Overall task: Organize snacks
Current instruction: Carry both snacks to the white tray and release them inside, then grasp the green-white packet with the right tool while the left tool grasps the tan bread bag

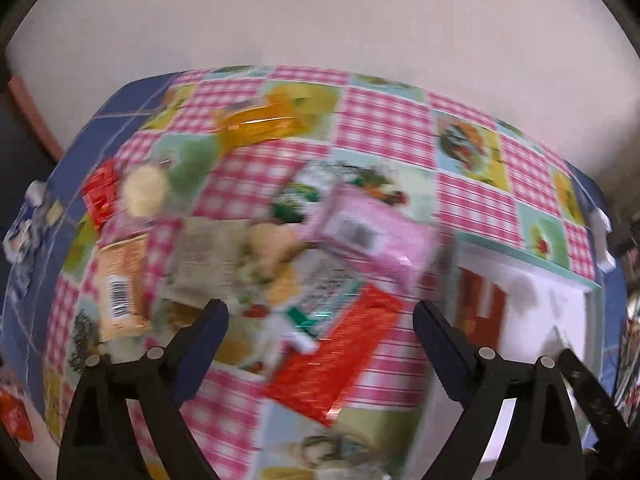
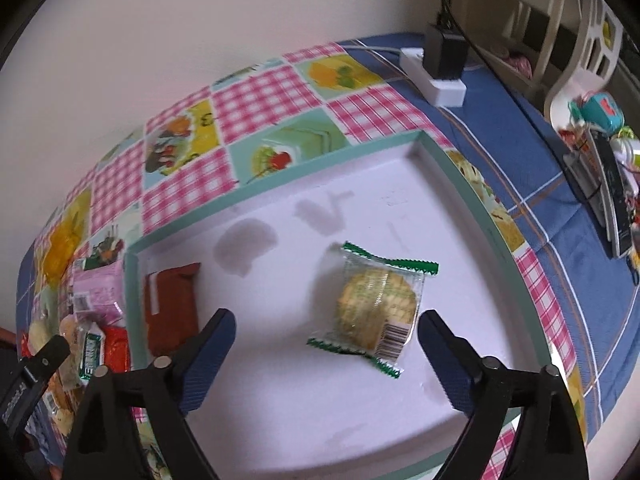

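Snacks (image 1: 280, 280) heaped beside tray's (image 2: 480, 216) left edge; cookie packet (image 2: 374, 306) lies in tray, right gripper (image 2: 326, 326) open, empty. Your left gripper (image 1: 320, 316) open: grab next from pile.

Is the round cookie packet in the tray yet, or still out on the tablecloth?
In. The cookie packet lies flat on the tray's white floor, clear of the open right gripper.
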Demonstrator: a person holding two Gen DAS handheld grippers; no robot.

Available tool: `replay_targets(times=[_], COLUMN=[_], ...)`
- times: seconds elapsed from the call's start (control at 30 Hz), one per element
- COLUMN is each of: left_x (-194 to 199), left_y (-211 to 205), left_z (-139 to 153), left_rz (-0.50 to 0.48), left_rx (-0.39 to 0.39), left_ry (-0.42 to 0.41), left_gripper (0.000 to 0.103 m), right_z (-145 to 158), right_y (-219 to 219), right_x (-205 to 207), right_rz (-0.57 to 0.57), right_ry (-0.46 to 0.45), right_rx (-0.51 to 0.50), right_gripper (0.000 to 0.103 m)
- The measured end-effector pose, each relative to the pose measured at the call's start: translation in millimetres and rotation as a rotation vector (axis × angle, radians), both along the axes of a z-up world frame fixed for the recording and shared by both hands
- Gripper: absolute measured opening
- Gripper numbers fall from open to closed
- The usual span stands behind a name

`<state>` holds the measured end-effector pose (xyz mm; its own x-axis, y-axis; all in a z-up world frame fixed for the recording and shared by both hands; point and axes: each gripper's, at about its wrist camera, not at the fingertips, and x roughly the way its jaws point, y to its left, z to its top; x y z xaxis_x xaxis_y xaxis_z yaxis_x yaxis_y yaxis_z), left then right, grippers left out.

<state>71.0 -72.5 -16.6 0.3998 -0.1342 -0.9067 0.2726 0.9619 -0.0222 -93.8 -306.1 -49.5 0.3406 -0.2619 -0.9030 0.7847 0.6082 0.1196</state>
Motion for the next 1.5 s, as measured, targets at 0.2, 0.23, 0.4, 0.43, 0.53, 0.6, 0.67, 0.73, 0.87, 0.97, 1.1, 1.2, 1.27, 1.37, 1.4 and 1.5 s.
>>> replay_targets(times=[0.2, 0.23, 0.4, 0.43, 0.53, 0.6, 0.67, 0.73, 0.87, 0.97, 1.1, 1.2, 1.27, 1.37, 1.4, 1.5], left_x=[11, 12, 16, 16, 16, 16, 16, 17, 22, 27, 29, 34, 42, 53, 56, 67], left_y=[45, 53, 81, 86, 97, 106, 116, 125, 144, 152, 161, 168, 174, 182, 186, 189], left_z=[0, 2, 9, 10, 13, 15, 16, 16, 13, 14, 24, 29, 28, 22, 20, 6], left_rz=[0.097, 0.111, 0.15, 0.153, 0.16, 0.168, 0.185, 0.195, 0.214, 0.204, 0.218, 0.239, 0.253, 0.274, 0.282, 0.291], left_rx=[0.022, 0.025, 0.006, 0.004, -0.015, -0.031, -0.035, -0.039, -0.073, -0.11, -0.168, -0.153, -0.144, -0.142, -0.14, -0.122], left_ry=[-0.021, -0.034, -0.093, -0.106, -0.138, -0.157, -0.175, -0.172, -0.139, -0.117, -0.163, -0.2, -0.203, -0.176, -0.165, -0.112], left_gripper=[0.1, 0.1, 0.1, 0.1, 0.101, 0.101, 0.1, 0.1, 0.1, 0.1, 0.1, 0.1, 0.1, 0.1, 0.1, 0.1], right_z=[8, 9, 19, 21, 20, 18, 16, 16, 14, 16, 21, 21, 19, 17, 16, 11], right_y=[20, 24, 48, 54, 67, 75, 86, 95, 112, 122, 142, 153, 158, 163, 164, 168], right_x=[7, 9, 20, 24, 33, 38, 43, 49, 61, 69, 83, 92, 98, 107, 109, 119], right_rz=[0.038, 0.043, 0.087, 0.101, 0.136, 0.159, 0.187, 0.21, 0.247, 0.271, 0.329, 0.36, 0.37, 0.387, 0.389, 0.403], right_ry=[-0.029, -0.037, -0.077, -0.083, -0.116, -0.119, -0.148, -0.149, -0.163, -0.231, -0.259, -0.252, -0.241, -0.234, -0.231, -0.214], right_rx=[-0.013, -0.012, -0.029, -0.033, 0.021, 0.043, 0.037, 0.039, 0.06, 0.092, 0.081, 0.066, 0.064, 0.059, 0.057, 0.053], right_gripper=[0.103, 0.103, 0.103, 0.103, 0.103, 0.103, 0.103, 0.103, 0.103, 0.103, 0.103, 0.103, 0.103, 0.103, 0.103, 0.103])
